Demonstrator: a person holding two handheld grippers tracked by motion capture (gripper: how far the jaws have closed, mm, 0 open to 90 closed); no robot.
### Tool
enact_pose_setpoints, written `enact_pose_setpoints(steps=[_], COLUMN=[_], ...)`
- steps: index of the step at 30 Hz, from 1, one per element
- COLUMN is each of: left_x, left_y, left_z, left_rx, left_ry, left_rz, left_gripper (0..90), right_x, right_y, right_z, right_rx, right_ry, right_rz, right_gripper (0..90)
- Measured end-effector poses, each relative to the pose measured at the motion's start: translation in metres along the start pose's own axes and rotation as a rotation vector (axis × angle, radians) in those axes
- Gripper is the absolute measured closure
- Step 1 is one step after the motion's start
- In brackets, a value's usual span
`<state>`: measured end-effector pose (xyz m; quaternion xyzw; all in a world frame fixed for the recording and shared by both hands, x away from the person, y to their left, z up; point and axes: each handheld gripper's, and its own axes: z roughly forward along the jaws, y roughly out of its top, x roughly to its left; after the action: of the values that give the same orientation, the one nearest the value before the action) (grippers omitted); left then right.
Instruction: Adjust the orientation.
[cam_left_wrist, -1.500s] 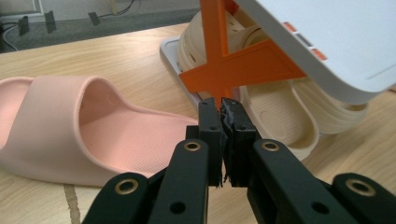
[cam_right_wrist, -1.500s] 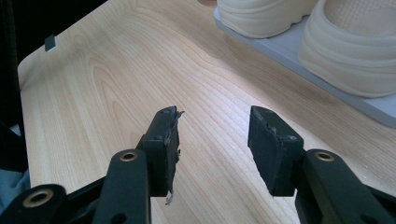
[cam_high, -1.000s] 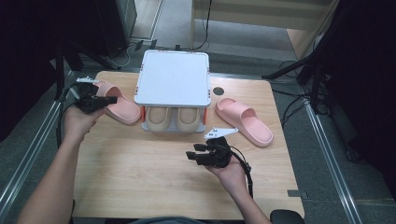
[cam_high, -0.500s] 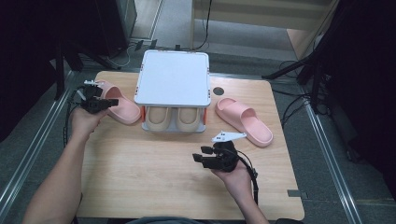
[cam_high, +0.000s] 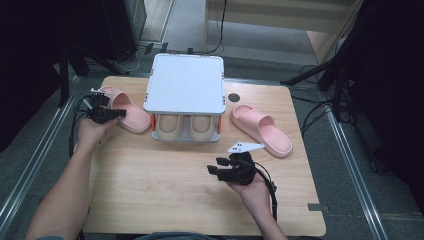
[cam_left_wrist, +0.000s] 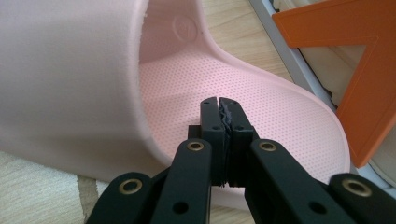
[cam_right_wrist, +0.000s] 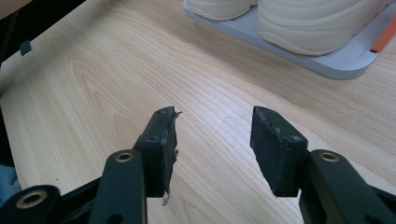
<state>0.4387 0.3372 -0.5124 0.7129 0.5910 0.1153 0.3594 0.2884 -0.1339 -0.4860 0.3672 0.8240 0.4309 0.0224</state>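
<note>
A pink slipper (cam_high: 131, 116) lies at the table's left, and its footbed (cam_left_wrist: 261, 107) sits right under my left gripper (cam_left_wrist: 219, 102). That gripper (cam_high: 121, 113) is shut with nothing between its jaws, tips just over the heel end, beside the strap (cam_left_wrist: 70, 74). A second pink slipper (cam_high: 262, 129) lies at the right of the rack. My right gripper (cam_high: 213, 170) hovers over bare wood in front of the rack, pointing left. Its jaws (cam_right_wrist: 212, 126) stand open and empty.
A two-level rack with a white top (cam_high: 185, 82) stands at the table's middle back, with a pair of beige slippers (cam_high: 186, 126) on its lower shelf (cam_right_wrist: 327, 65). An orange bracket (cam_left_wrist: 336, 70) of the rack is close to the left slipper. Bare wood (cam_high: 165, 190) spans the front.
My left gripper has sunk and edged right, down onto the left pink slipper. The right gripper has barely shifted.
</note>
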Motion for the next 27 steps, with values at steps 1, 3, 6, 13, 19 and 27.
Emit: enact_pose_setpoints(steps=[1, 3, 6, 13, 19, 27], left_x=[0.001, 0.003, 0.007, 0.01, 0.019, 0.033], left_y=[0.0, -0.002, -0.005, -0.009, -0.016, -0.022], left_z=[-0.001, -0.003, -0.006, -0.014, -0.024, -0.034], left_rx=[0.002, -0.002, -0.002, 0.014, 0.012, 0.0], left_ry=[0.002, 0.014, 0.009, 0.039, 0.059, 0.098], left_rz=[0.002, 0.001, -0.016, 0.004, -0.01, -0.033], left_gripper=[88.9, 88.9, 88.9, 88.7, 88.7, 88.0], right_x=[0.0, 0.0, 0.0, 0.002, 0.003, 0.006], right_y=[0.0, 0.001, 0.002, 0.006, 0.011, 0.015], right_z=[0.0, 0.0, 0.002, 0.008, 0.014, 0.021], right_rx=[-0.001, -0.002, 0.001, 0.013, 0.02, 0.033], right_ry=[0.001, 0.001, 0.003, 0.022, 0.036, 0.055], right_rz=[-0.001, -0.004, -0.006, -0.026, -0.036, -0.057], right_gripper=[51.3, 51.3, 51.1, 50.3, 50.3, 50.3])
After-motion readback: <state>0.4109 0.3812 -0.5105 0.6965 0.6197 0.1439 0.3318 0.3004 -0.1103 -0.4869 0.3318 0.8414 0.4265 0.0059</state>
